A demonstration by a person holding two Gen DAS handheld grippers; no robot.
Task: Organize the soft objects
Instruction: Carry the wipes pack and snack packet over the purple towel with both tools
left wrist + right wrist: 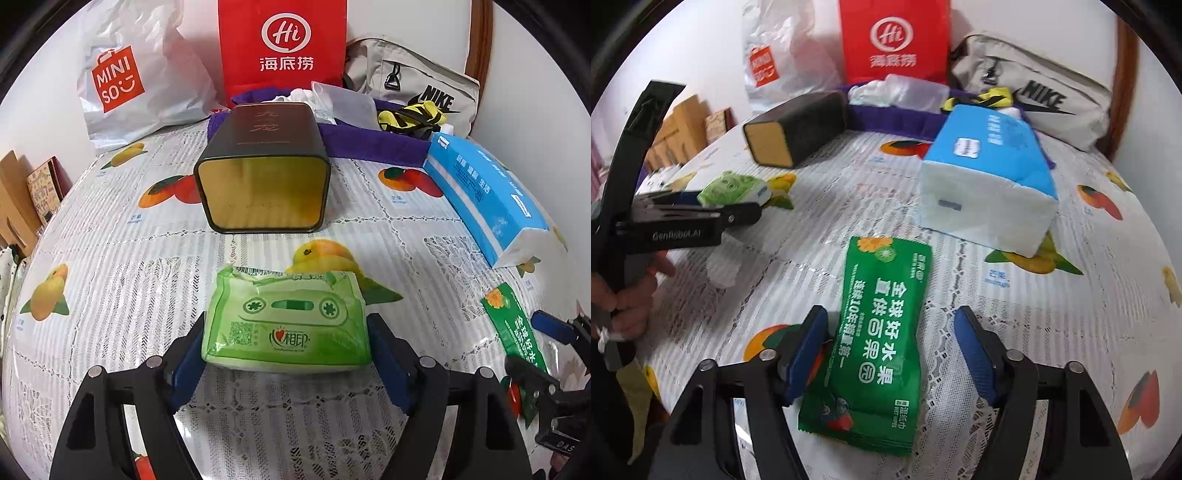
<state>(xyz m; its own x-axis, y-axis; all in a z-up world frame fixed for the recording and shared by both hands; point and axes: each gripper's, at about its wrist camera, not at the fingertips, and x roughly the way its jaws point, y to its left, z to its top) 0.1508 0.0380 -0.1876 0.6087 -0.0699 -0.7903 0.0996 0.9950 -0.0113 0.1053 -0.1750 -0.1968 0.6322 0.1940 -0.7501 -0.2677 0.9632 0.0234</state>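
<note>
A light green tissue pack (286, 323) sits between the blue pads of my left gripper (286, 350), which is shut on it; the pack also shows in the right wrist view (733, 190). A dark green wet-wipes packet (875, 343) lies on the tablecloth between the spread fingers of my right gripper (890, 350), which is open around it; the left pad touches its edge. The packet also shows in the left wrist view (513, 328). A black tin box (264, 166) lies on its side with its gold opening facing me.
A blue and white tissue pack (487, 195) lies at the right. A purple tray (369, 142) with plastic bags and a yellow-black item stands behind. A Miniso bag (122, 77), a red paper bag (282, 48) and a Nike bag (417, 81) line the wall.
</note>
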